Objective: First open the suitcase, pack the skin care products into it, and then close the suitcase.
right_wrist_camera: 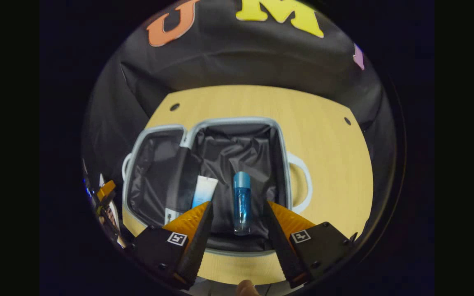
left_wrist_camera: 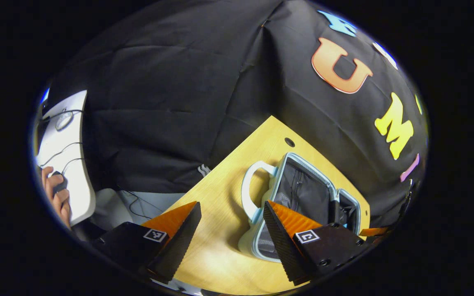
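Observation:
The suitcase (right_wrist_camera: 237,123) lies open on the wooden table (right_wrist_camera: 327,135), pale blue rim, black lining, white handle (right_wrist_camera: 303,181) on its right side. Inside its right half lie a blue bottle (right_wrist_camera: 241,203) and a white-and-blue tube (right_wrist_camera: 203,191). My right gripper (right_wrist_camera: 237,218) hangs open just above the near edge of that half, with the bottle lying between and beyond its fingers, untouched. In the left gripper view the open suitcase (left_wrist_camera: 303,185) and its handle (left_wrist_camera: 247,193) sit ahead to the right. My left gripper (left_wrist_camera: 231,218) is open over bare table, holding nothing.
The black cloth wall (left_wrist_camera: 179,102) stands close behind the table. Left of the table, a white desk (left_wrist_camera: 62,152) with cables and a person's hand (left_wrist_camera: 56,197) on a mouse. The table has small holes (right_wrist_camera: 174,107) near its corners. The other gripper (right_wrist_camera: 105,193) shows at the suitcase's left.

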The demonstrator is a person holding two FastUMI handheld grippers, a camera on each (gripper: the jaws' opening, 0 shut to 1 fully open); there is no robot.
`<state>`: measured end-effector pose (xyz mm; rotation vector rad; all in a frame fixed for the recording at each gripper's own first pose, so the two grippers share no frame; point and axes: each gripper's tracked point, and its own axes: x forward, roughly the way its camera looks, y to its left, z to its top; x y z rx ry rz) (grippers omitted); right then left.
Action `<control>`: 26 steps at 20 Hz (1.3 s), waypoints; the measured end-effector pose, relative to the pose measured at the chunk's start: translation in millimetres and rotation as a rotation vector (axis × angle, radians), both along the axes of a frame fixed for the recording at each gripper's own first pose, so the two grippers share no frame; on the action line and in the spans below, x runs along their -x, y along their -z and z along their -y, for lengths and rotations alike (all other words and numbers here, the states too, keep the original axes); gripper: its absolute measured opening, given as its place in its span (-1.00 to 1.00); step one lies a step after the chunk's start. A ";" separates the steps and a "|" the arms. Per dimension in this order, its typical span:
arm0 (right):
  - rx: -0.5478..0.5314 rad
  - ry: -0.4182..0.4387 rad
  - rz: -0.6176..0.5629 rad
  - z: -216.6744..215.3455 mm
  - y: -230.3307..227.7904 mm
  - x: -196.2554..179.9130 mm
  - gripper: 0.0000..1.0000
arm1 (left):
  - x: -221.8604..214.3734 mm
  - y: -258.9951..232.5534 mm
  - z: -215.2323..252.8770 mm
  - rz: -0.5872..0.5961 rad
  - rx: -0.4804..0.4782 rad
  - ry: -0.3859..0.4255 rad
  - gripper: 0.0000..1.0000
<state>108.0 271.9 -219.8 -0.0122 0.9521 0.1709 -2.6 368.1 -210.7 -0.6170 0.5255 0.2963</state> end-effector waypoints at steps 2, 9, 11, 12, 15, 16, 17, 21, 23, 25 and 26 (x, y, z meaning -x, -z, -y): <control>0.016 -0.009 0.104 11.0 -35.1 8.5 0.47 | -8.6 4.9 2.2 0.017 0.058 -0.006 0.94; -0.036 -0.023 0.359 43.2 -138.5 60.7 0.48 | -50.1 33.8 18.6 0.046 0.231 0.041 0.75; -0.029 -0.014 0.407 55.3 -158.9 72.7 0.46 | -60.3 43.5 20.2 0.051 0.267 0.043 0.55; -0.024 -0.010 0.414 61.6 -165.2 81.0 0.47 | -65.1 45.8 22.6 0.054 0.290 0.040 0.48; 0.014 -0.019 0.430 75.9 -170.2 99.7 0.47 | -78.2 43.2 24.1 0.113 0.361 0.029 0.29; 0.043 -0.022 0.430 82.2 -167.9 104.5 0.47 | -81.3 44.9 24.5 0.125 0.378 0.024 0.06; 0.057 -0.015 0.430 88.2 -166.5 105.7 0.47 | -86.4 48.0 29.3 0.135 0.402 0.034 -0.18; 0.009 0.018 0.457 94.9 -179.0 109.9 0.46 | -93.9 50.9 32.6 0.171 0.467 0.055 -0.59; 0.025 0.005 0.432 99.8 -170.2 115.7 0.44 | -94.2 49.0 33.9 0.188 0.465 0.065 -0.70; -0.004 -0.003 0.408 97.7 -162.6 118.2 0.45 | -91.9 45.2 33.8 0.184 0.433 0.076 -0.82; -0.007 0.001 0.410 102.9 -161.8 116.6 0.45 | -91.4 39.2 33.1 0.186 0.404 0.077 -0.86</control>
